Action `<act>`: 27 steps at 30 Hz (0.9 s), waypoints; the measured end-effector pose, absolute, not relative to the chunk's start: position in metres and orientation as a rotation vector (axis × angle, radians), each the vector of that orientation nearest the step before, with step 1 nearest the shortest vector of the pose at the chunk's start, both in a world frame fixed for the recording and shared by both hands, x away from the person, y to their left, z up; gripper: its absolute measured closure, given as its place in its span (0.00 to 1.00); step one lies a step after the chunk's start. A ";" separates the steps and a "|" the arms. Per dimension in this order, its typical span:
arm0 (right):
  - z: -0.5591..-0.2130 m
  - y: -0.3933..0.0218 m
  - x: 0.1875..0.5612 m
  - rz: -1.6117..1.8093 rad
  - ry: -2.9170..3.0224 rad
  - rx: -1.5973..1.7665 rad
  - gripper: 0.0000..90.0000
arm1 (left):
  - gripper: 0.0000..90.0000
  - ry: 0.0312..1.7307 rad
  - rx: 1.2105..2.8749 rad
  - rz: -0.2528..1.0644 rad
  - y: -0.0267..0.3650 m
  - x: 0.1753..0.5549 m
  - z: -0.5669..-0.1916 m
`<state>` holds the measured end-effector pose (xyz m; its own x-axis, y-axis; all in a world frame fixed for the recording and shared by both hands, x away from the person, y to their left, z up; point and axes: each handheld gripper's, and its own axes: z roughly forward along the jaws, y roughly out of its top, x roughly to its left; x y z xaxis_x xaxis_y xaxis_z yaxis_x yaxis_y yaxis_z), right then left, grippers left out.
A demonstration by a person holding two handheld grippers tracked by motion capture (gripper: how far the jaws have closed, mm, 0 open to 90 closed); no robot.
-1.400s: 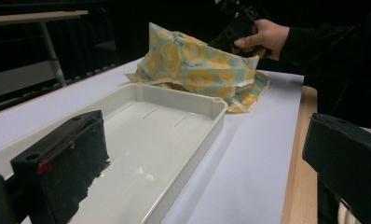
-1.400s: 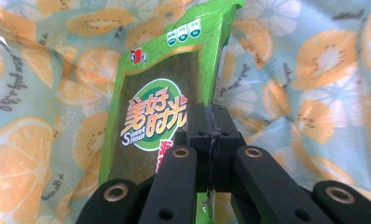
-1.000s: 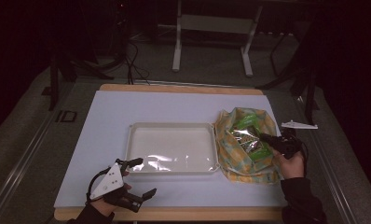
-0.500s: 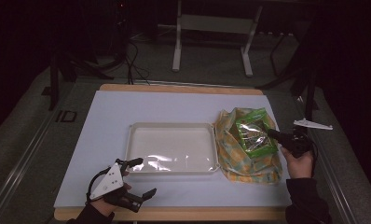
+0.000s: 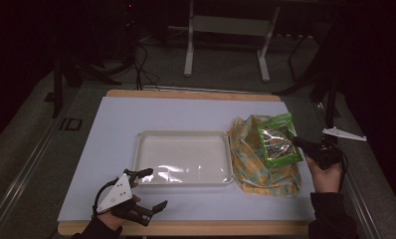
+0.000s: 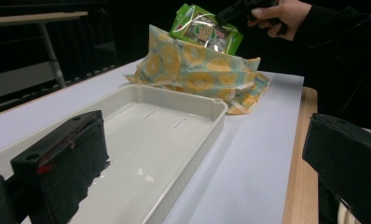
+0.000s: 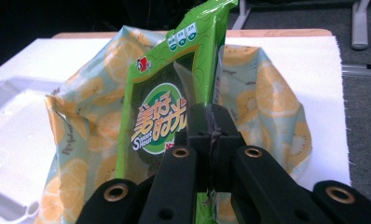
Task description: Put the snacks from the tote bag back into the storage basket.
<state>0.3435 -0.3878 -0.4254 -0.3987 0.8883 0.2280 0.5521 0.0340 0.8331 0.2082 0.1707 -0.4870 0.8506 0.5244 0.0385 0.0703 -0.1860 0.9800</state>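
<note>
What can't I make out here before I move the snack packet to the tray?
- Inside of the fruit-print bag: hidden by its own folds, high view.
- Lower edge of the green snack packet: covered by the right gripper, right gripper view.
- Near end of the white tray: blocked by a left gripper jaw, left gripper view.
- Packet's small print: too small.

We see a dim room with dark, murky edges; the tray (image 5: 183, 157) shows faint glare, perhaps from overhead light; near jaws blur.
</note>
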 end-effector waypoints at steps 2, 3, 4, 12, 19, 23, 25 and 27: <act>-0.422 -0.389 0.341 1.312 1.961 1.460 1.00 | 0.00 0.460 1.728 0.433 0.171 0.208 -0.487; -0.421 -0.390 0.340 1.309 1.952 1.463 1.00 | 0.00 0.460 1.728 0.433 0.171 0.208 -0.487; -0.419 -0.390 0.339 1.313 1.950 1.460 1.00 | 0.00 0.459 1.728 0.433 0.171 0.208 -0.487; -0.405 -0.394 0.334 1.311 1.920 1.441 1.00 | 0.00 0.461 1.722 0.432 0.171 0.208 -0.487; -0.393 -0.397 0.330 1.328 1.883 1.440 1.00 | 0.00 0.464 1.724 0.434 0.171 0.208 -0.487; -0.384 -0.397 0.329 1.339 1.867 1.430 1.00 | 0.00 0.462 1.725 0.434 0.171 0.208 -0.487; -0.382 -0.397 0.329 1.340 1.865 1.427 1.00 | 0.00 0.462 1.725 0.434 0.171 0.208 -0.487; -0.377 -0.395 0.329 1.340 1.864 1.415 1.00 | 0.00 0.463 1.723 0.435 0.171 0.208 -0.487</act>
<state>0.3291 -0.3947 -0.3772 -0.3792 0.9037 0.1987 0.4761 0.0064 0.8794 0.2081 0.1705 -0.4868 0.8491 0.5268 0.0375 0.0699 -0.1825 0.9807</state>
